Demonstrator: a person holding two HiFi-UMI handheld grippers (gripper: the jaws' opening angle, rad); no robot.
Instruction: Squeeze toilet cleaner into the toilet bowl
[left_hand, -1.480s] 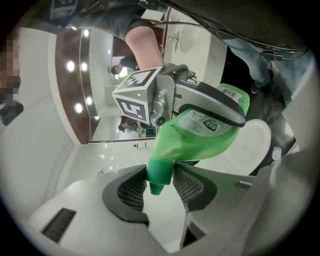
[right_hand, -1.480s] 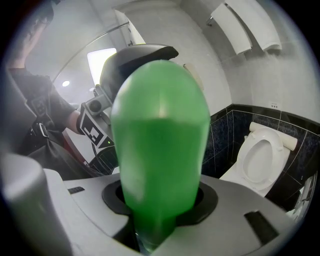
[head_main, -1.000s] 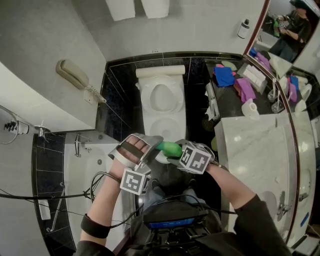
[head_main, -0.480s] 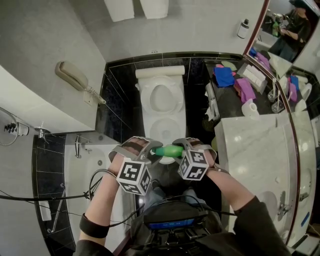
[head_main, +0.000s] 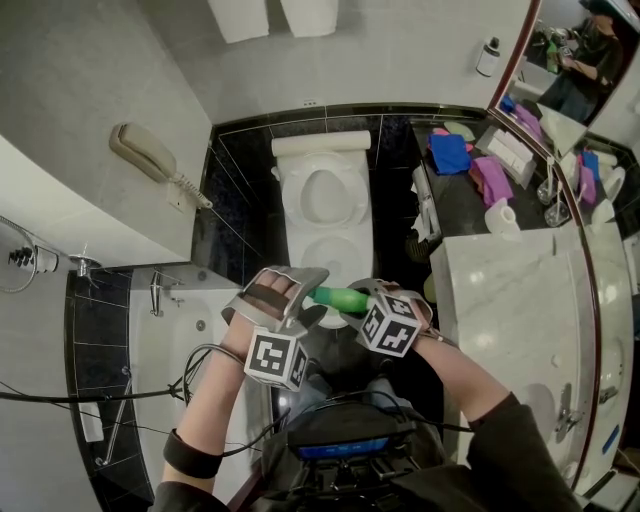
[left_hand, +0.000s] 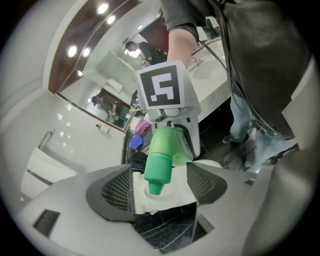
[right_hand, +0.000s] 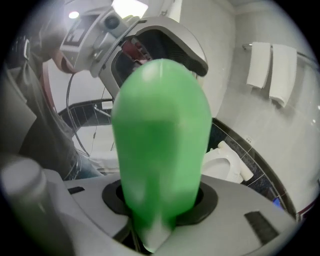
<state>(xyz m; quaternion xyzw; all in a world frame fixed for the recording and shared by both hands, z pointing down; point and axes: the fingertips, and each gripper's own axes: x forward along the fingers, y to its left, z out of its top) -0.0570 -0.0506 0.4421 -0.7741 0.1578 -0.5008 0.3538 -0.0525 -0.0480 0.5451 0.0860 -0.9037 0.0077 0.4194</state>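
Head view: right gripper (head_main: 358, 302) clamps green plastic cleaner bottle (head_main: 336, 297), left gripper (head_main: 292, 292) just opened wide around its cap (left_hand: 160, 167); squeezing now would likely miss the far white toilet bowl (head_main: 322, 195).

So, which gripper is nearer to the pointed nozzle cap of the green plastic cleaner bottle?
Left. The left gripper has just opened; its jaws stand either side of the cap without pressing it. The right gripper is shut on the bottle, behind the cap.
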